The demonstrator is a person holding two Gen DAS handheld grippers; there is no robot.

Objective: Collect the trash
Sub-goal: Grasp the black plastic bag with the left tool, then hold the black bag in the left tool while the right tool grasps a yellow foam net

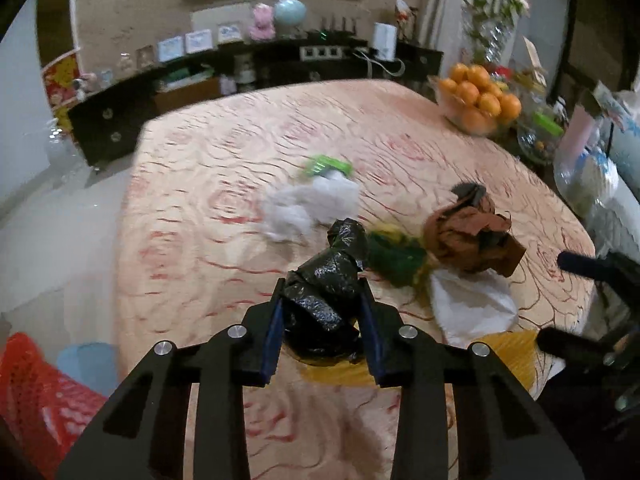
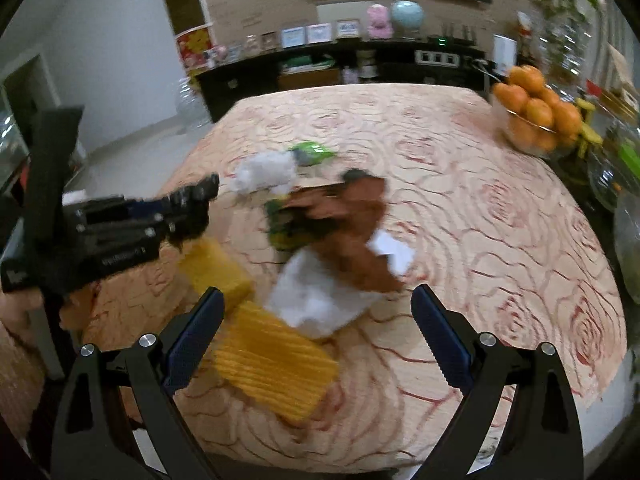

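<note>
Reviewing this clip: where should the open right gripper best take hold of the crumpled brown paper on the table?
Probably the raised, bunched top of the brown paper, coming down from above and the near side. It stands crumpled in a mound over the flat white sheet, so the right gripper could straddle its ridges without catching the sheet.

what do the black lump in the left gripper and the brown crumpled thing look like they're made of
Black crumpled lump, clamped in the left gripper: thin plastic film, probably a bin bag, with glossy wrinkled highlights. Brown crumpled wad: likely paper, matte, with stiff angular creases, though blur leaves it uncertain.
</note>
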